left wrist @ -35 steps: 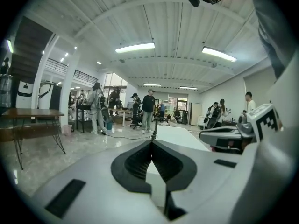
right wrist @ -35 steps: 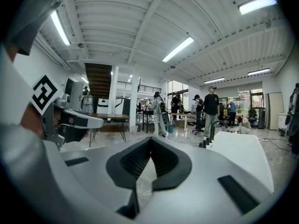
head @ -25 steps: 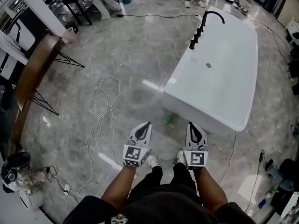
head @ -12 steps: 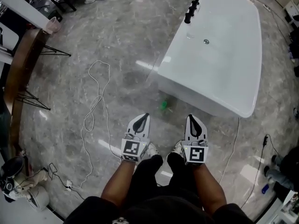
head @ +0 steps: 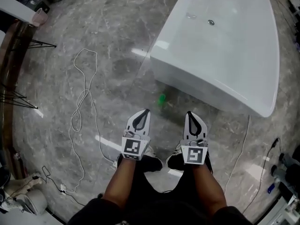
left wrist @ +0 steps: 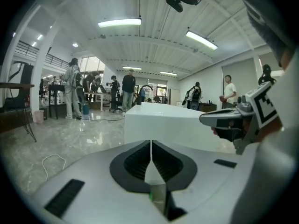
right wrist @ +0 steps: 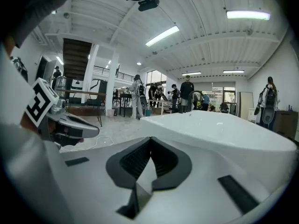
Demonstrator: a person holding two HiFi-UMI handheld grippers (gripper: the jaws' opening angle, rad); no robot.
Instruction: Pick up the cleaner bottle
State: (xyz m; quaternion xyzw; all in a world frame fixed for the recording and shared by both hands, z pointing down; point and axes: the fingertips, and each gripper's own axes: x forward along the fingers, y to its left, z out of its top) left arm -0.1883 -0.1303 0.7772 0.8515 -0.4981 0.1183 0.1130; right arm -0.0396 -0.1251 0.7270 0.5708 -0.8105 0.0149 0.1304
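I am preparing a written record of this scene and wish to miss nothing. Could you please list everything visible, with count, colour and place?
floor: one, grey marble, everywhere.
bathtub: one, white, upper right.
cleaner bottle: one, green, small and blurred, on the floor beside the bathtub, ahead of both tools.
cable: one, white, looped on the floor, left.
table: one, brown, left edge.
people: several, mixed clothes, standing far behind the bathtub.
ceiling lamps: several, white, overhead.
left tool: one, white and black, shut, empty, low centre.
right tool: one, same colours, shut, empty, beside it.
arms: two, bottom centre, holding the tools.
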